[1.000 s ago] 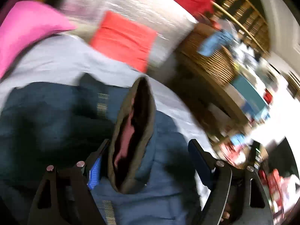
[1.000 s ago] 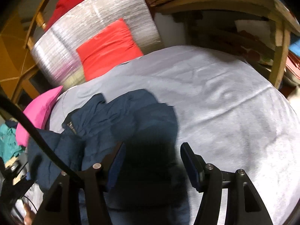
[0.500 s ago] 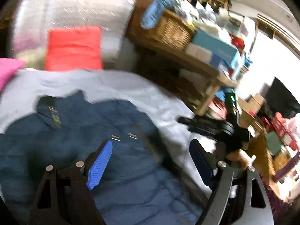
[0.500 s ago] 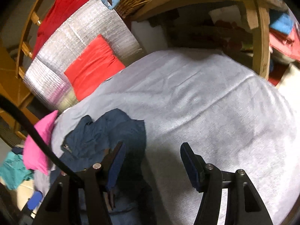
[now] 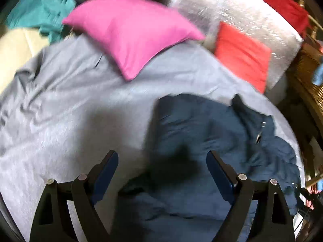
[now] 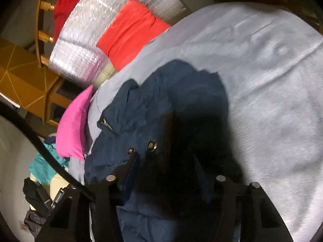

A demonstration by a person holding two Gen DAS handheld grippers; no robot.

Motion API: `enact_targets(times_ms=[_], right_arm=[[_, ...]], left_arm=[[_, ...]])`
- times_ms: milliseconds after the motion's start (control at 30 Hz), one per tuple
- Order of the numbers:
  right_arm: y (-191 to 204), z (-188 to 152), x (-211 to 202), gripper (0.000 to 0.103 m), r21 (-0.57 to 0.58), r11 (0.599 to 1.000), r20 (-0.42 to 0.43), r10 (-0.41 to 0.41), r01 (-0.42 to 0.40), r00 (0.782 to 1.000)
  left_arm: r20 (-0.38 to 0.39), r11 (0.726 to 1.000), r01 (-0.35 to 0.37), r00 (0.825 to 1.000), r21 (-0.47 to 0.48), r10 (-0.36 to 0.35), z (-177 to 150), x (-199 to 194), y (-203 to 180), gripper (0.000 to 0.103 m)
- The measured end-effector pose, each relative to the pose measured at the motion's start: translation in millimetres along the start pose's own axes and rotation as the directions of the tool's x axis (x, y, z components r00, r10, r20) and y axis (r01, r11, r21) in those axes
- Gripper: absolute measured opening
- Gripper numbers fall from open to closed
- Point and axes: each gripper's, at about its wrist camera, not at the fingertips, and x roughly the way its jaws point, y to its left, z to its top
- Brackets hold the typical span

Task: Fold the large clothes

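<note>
Navy jacket [image 5: 212, 141] is lying crumpled on the grey bedsheet [image 5: 60, 111], below the pink pillow [image 5: 131, 32] and red cushion [image 5: 242, 54]. Your left gripper [image 5: 162, 167] is hovering wide apart over its edge, holding nothing. Your right gripper [image 6: 167, 169] is spreading open above the snaps [image 6: 151, 145], its fingers lost in shadow.

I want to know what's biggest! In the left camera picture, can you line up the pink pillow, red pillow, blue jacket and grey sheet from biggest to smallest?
1. Grey sheet
2. Blue jacket, though it lies nearest the camera
3. Pink pillow
4. Red pillow
</note>
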Motion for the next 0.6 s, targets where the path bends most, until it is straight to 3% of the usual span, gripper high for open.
enact_targets(times_ms=[100,200,233,267,367,467,500,600], right_arm=[[11,-9,24,0.05,-0.045,0.998,-0.079,-0.036,0.033,0.996],[30,-19,34,0.026,-0.149,0.98,-0.053,-0.14,0.131,0.989],[34,-20,32,0.015,-0.168,0.974,-0.027,-0.156,0.149,0.987],[38,-21,28,0.011,-0.174,0.972,0.004,-0.159,0.158,0.987],[54,-22,2,0.009,-0.216,0.962,0.164,-0.135,0.169,0.977],[67,-24,-19,0.009,-0.261,0.942,0.296,-0.131,0.212,0.946],[64,-22,-18,0.009,-0.259,0.939,0.293,-0.146,0.226,0.945],[43,-16,15,0.01,-0.214,0.937,0.143,-0.251,0.277,0.957]], left_arm=[[-0.071,0.999,-0.035,0.997,0.0,0.035,-7,22,4,0.089],[-0.105,1.0,-0.003,0.994,0.002,0.003,-14,29,-3,0.089],[-0.11,1.0,0.013,0.994,0.003,-0.013,-15,28,-2,0.089],[-0.111,1.0,0.024,0.994,0.007,-0.023,-15,25,-4,0.089],[-0.073,0.999,0.044,0.996,0.019,-0.042,-12,12,-11,0.089],[-0.014,0.998,0.064,0.998,0.013,-0.064,-7,0,-14,0.089],[-0.008,0.998,0.06,0.998,0.011,-0.06,-7,2,-14,0.089],[-0.078,0.999,0.041,0.996,0.013,-0.04,-9,25,-16,0.089]])
